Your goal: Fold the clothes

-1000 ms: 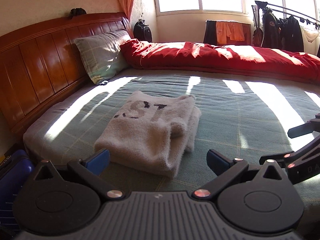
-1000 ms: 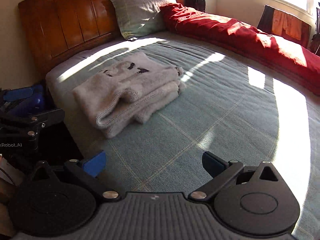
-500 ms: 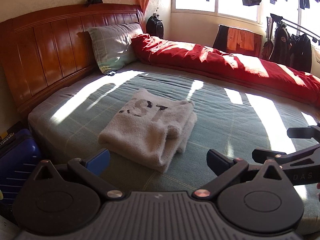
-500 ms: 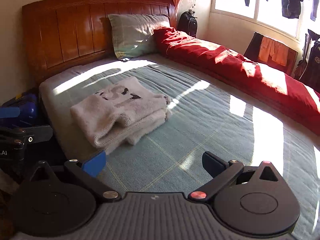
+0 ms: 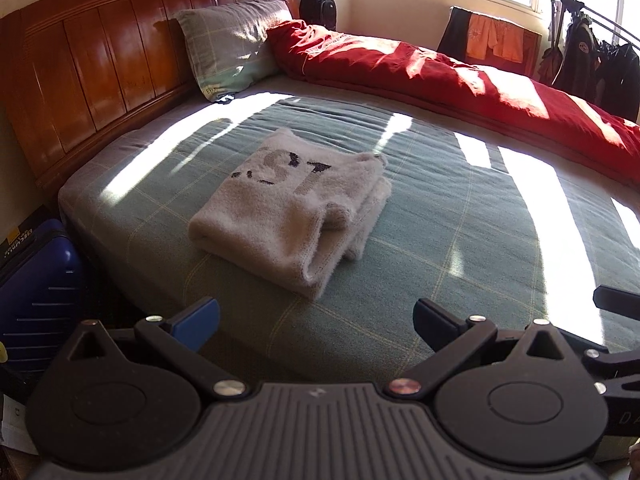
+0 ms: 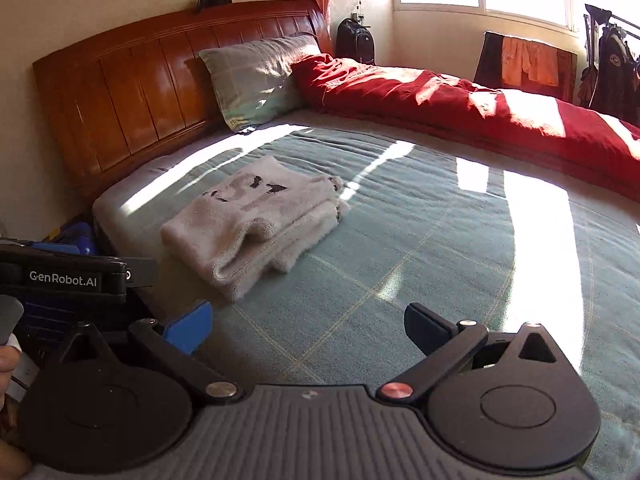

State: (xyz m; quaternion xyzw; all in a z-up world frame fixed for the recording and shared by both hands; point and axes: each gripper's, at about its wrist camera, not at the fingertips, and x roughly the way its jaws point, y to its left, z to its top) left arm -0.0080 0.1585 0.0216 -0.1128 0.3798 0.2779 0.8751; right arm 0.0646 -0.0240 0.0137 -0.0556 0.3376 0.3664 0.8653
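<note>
- Closest in, both grippers are empty and spread wide: left gripper (image 5: 316,314) and right gripper (image 6: 308,320) each show a big gap between the blue pad and the black one, nothing pinched. Both hover off the near edge of the bed (image 5: 460,216), well short of the garment.
- The task's thing, a fuzzy grey sweater (image 5: 292,204), lies ahead of the left gripper and ahead-left of the right one, already in a compact folded bundle with dark lettering on top. So it lies the way the job wants. Whether more pieces are waiting somewhere, I can't tell.
- Risk, imo: the near end of the bundle gapes open like a loose tube, and one layer pokes out on the side toward the right gripper. Any nudge or grab there would likely drag the top layer and undo the stack, since fluffy knit slides on itself.
- The bundle also sits fairly close to the bed edge nearest the grippers, so a pull toward them could slide it off.
- Hard to make out: lettering is partly folded under, only "ST" reads. Layers underneath are hidden.
- Farther off, past the sweater: pillow (image 5: 232,48), red duvet (image 5: 440,76), hanging clothes (image 5: 592,60) by the window, blown out by sun glare and cut off at the frame.
</note>
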